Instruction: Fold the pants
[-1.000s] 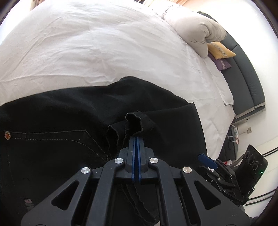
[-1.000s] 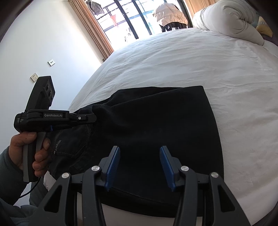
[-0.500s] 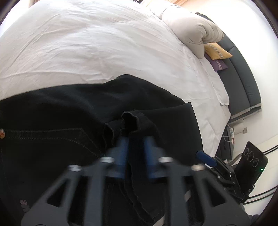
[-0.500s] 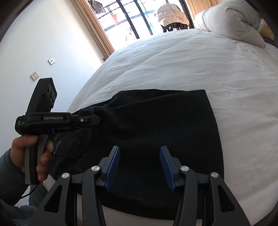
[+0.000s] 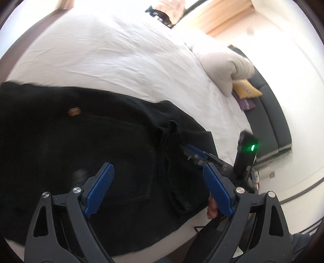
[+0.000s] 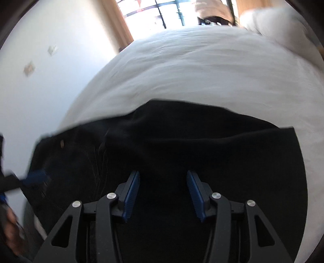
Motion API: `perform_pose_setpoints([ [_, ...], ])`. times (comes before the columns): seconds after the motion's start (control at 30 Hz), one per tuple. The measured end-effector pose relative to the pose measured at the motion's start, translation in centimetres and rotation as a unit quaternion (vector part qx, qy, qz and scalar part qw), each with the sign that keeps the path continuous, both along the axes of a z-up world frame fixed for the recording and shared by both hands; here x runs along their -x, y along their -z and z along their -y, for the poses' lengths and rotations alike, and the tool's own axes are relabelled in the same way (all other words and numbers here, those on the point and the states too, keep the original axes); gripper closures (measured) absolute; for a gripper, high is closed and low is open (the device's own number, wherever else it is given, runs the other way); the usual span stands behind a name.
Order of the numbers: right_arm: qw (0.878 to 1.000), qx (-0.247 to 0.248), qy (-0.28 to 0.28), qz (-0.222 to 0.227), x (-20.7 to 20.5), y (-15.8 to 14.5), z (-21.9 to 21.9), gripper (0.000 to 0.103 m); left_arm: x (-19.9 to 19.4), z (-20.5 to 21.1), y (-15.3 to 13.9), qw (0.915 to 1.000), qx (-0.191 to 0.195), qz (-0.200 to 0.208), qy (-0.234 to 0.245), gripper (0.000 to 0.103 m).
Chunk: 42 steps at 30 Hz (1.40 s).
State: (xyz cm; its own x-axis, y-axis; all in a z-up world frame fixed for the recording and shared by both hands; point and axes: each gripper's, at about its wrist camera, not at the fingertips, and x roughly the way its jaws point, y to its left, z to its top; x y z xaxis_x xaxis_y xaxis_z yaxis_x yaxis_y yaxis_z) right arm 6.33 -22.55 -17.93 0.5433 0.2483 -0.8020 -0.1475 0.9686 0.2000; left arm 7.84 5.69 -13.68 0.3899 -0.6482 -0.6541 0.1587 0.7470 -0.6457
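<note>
The black pants (image 5: 85, 145) lie folded on the white bed (image 5: 113, 58), near its front edge. A brown button (image 5: 74, 111) shows on the waist part. My left gripper (image 5: 158, 182) is open and empty, just above the pants, with a bunched fold (image 5: 171, 131) beyond it. My right gripper (image 6: 163, 191) is open and empty, low over the pants (image 6: 202, 145). The right gripper also shows in the left wrist view (image 5: 194, 151) at the pants' right side. The left gripper's blue tip shows blurred at the left edge of the right wrist view (image 6: 36, 176).
A rolled white duvet (image 5: 224, 64) lies at the head of the bed, with a yellow pillow (image 5: 246, 91) and a purple one (image 5: 245, 103) beside it. A dark headboard (image 5: 271, 121) stands on the right. A window (image 6: 158, 12) and curtains are beyond the bed.
My left gripper has opened and let go of the pants fold, then pulled back and swung. The right gripper has moved in lower over the pants. Both views are blurred by motion.
</note>
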Motion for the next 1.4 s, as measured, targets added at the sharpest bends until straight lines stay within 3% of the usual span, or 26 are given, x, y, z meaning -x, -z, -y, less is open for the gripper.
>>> perform_pose_setpoints([
  [0.1,0.998,0.013,-0.059,0.003,2.0,0.1,-4.0,0.047,1.2,-2.2,0.2,0.9997,0.008,-0.004,-0.021,0.013],
  [0.17,0.994,0.052,-0.099,0.011,3.6,0.2,-6.6,0.046,1.5,-2.8,0.6,0.9995,0.013,-0.009,-0.029,0.013],
  [0.23,0.992,0.021,-0.124,0.003,4.9,-0.2,-7.2,0.046,1.6,-3.0,0.8,0.9991,0.021,-0.015,-0.033,0.013],
  [0.3,0.986,-0.063,-0.156,-0.011,5.8,-1.3,-6.5,0.047,1.8,-2.7,0.3,0.9993,0.028,-0.007,-0.025,0.013],
  [0.33,0.984,-0.076,-0.163,-0.005,6.5,-2.1,-6.0,0.047,1.9,-2.5,0.0,0.9994,0.029,0.001,-0.02,0.013],
  [0.37,0.985,-0.07,-0.157,0.011,7.1,-3.0,-5.3,0.047,1.9,-2.6,-0.1,0.9994,0.029,0.004,-0.018,0.013],
  [0.43,0.993,-0.067,-0.093,0.037,7.4,-4.1,-2.0,0.047,2.0,-2.3,-0.5,0.9994,0.031,0.011,-0.014,0.013],
  [0.53,0.997,-0.058,0.039,0.027,7.1,-3.2,3.7,0.047,2.8,-3.4,-0.9,0.9993,0.003,0.022,-0.031,0.013],
  [0.6,0.998,-0.013,0.066,0.001,7.2,-1.3,4.8,0.046,3.4,-4.9,-1.4,0.9981,-0.004,0.029,-0.054,0.013],
  [0.67,0.999,-0.006,0.046,-0.026,7.7,0.3,3.8,0.045,4.5,-7.3,-1.8,0.9962,-0.016,0.027,-0.081,0.013],
  [0.8,0.995,-0.037,-0.092,-0.01,9.9,-1.0,-2.5,0.045,8.0,-12.1,-2.4,0.9897,-0.043,0.025,-0.134,0.013],
  [0.83,0.994,-0.044,-0.103,0.006,10.0,-1.8,-3.2,0.045,8.8,-13.0,-2.3,0.9882,-0.047,0.02,-0.144,0.013],
  [0.9,0.993,-0.09,-0.072,0.038,9.0,-3.6,-2.1,0.045,10.9,-14.8,-1.6,0.984,-0.041,0.007,-0.173,0.013],
  [1.03,0.98,-0.195,0.017,0.038,4.9,-4.3,2.5,0.045,12.9,-16.2,0.4,0.977,-0.025,-0.025,-0.21,0.013],
  [1.13,0.964,-0.267,0.008,-0.01,1.8,-1.8,2.5,0.044,13.1,-16.1,1.2,0.9752,0.003,-0.031,-0.219,0.013],
  [1.2,0.96,-0.267,-0.011,-0.083,0.6,2.2,1.4,0.041,12.8,-16.1,1.4,0.9754,0.013,-0.029,-0.218,0.013],
  [1.27,0.965,-0.257,-0.014,-0.052,1.2,2.6,1.1,0.041,12.5,-16.4,2.0,0.9743,0.017,-0.032,-0.222,0.013],
  [1.4,0.955,-0.284,-0.002,-0.088,0.7,1.8,1.2,0.039,11.7,-16.8,4.1,0.9691,0.049,-0.058,-0.235,0.013],
])
